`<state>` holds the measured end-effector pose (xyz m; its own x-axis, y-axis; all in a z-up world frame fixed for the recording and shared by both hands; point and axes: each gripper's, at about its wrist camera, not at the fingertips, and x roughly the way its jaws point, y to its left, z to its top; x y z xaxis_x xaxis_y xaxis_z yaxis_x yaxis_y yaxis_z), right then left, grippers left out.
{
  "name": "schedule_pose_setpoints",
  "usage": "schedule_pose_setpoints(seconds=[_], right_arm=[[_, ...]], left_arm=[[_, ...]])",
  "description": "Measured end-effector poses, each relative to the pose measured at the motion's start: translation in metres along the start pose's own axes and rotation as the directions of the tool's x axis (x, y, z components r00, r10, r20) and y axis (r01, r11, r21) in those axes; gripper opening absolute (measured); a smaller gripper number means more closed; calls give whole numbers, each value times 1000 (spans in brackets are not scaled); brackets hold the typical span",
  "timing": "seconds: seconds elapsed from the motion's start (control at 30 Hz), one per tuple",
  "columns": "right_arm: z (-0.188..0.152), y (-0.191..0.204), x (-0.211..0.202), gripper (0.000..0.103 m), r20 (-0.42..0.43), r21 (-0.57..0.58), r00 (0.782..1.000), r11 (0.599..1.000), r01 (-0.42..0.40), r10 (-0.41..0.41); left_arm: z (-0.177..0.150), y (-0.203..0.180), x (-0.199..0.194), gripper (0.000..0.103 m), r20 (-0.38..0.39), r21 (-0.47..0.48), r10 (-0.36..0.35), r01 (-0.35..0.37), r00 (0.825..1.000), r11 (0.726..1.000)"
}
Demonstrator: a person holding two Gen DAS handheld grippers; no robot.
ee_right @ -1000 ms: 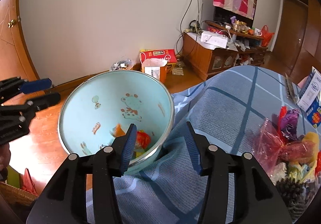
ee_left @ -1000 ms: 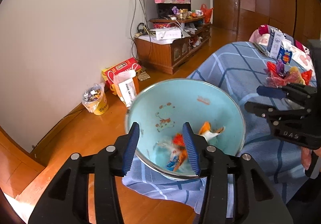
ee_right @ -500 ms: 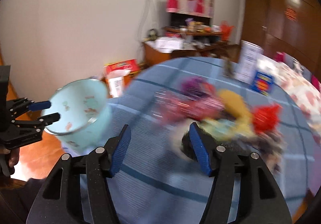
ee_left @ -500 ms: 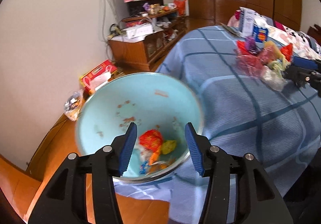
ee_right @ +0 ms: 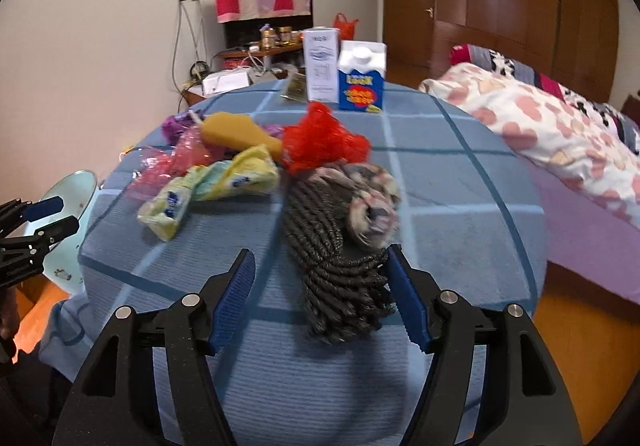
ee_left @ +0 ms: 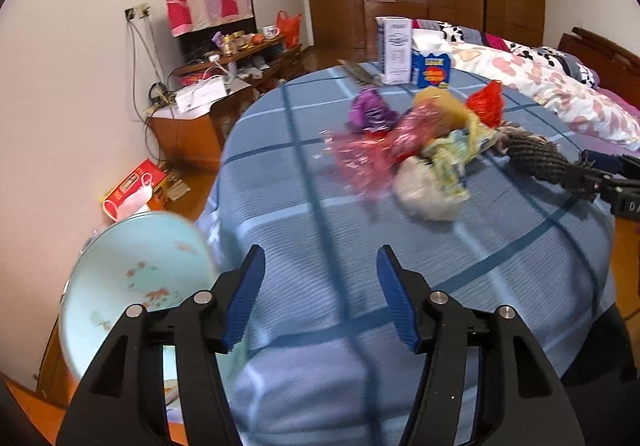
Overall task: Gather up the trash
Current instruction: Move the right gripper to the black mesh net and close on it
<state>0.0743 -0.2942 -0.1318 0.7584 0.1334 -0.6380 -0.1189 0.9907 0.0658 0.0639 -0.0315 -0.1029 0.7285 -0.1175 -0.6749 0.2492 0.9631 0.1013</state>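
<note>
A heap of trash lies on the blue checked cloth (ee_left: 304, 206): pink wrapper (ee_left: 360, 162), purple wrapper (ee_left: 370, 112), red mesh (ee_right: 320, 142), yellow sponge (ee_right: 240, 132), yellow-green packet (ee_right: 224, 182) and a dark ropy bundle (ee_right: 336, 246). The pale blue basin (ee_left: 132, 278) stands at the cloth's left edge. My left gripper (ee_left: 320, 258) hangs over bare cloth short of the heap, its jaws opening and nothing between them. My right gripper (ee_right: 320, 258) straddles the near end of the dark bundle, close to the right-hand finger. Its jaws are opening too, and the pads do not press.
A blue milk carton (ee_right: 362, 76) and a white box (ee_right: 320, 64) stand at the cloth's far side. A bed with a floral quilt (ee_right: 560, 134) runs along the right. A wooden cabinet (ee_left: 192, 126), a red box (ee_left: 132, 186) and the floor lie left.
Both views have swung from the basin over to the trash heap on the cloth. The basin has slid to the left edge. Both pairs of jaws stand wider apart.
</note>
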Motion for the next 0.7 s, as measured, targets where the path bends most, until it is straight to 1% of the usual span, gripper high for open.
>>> schedule_pose_setpoints(seconds=[0.07,0.17,0.3,0.37,0.47,0.5,0.53,0.57,0.6,0.63,0.7], right_arm=[[-3,-3,2,67,-4,2,1000,1000,-12,12],[-4,-3,4,67,-3,1,999,999,-32,32],[-4,-7,-1,67,8,10,1000,1000,-30,30],[-4,-9,-4,68,11,8,1000,1000,-15,15],[-11,-11,6,68,-33,-7,999,1000,-7,7],[-15,-12,11,63,-52,-7,999,1000,-11,10],[-18,-12,16,50,-75,-10,997,1000,-23,23],[-20,-11,20,48,-90,-11,995,999,-33,32],[-22,-10,19,34,-76,-28,997,999,-25,23],[-22,-9,21,27,-89,-28,995,999,-46,44],[-23,-9,19,20,-77,-21,995,998,-61,59]], left_arm=[[3,-9,4,58,-9,4,-13,13,1000,1000],[5,-13,4,58,-10,13,-11,11,1000,1000],[6,-8,5,58,-8,6,2,-2,1000,1000],[5,-6,6,58,-8,1,8,-8,1000,1000],[4,-5,10,58,-17,-4,7,-7,1000,1000],[3,-6,11,58,-20,-2,7,-7,1000,1000],[2,-6,12,58,-23,-2,6,-6,1000,1000],[2,-7,13,58,-25,0,6,-6,1000,1000],[2,-8,13,58,-27,2,6,-6,1000,1000],[2,-9,14,58,-27,4,7,-7,1000,1000],[3,-9,15,58,-27,3,5,-5,1000,1000]])
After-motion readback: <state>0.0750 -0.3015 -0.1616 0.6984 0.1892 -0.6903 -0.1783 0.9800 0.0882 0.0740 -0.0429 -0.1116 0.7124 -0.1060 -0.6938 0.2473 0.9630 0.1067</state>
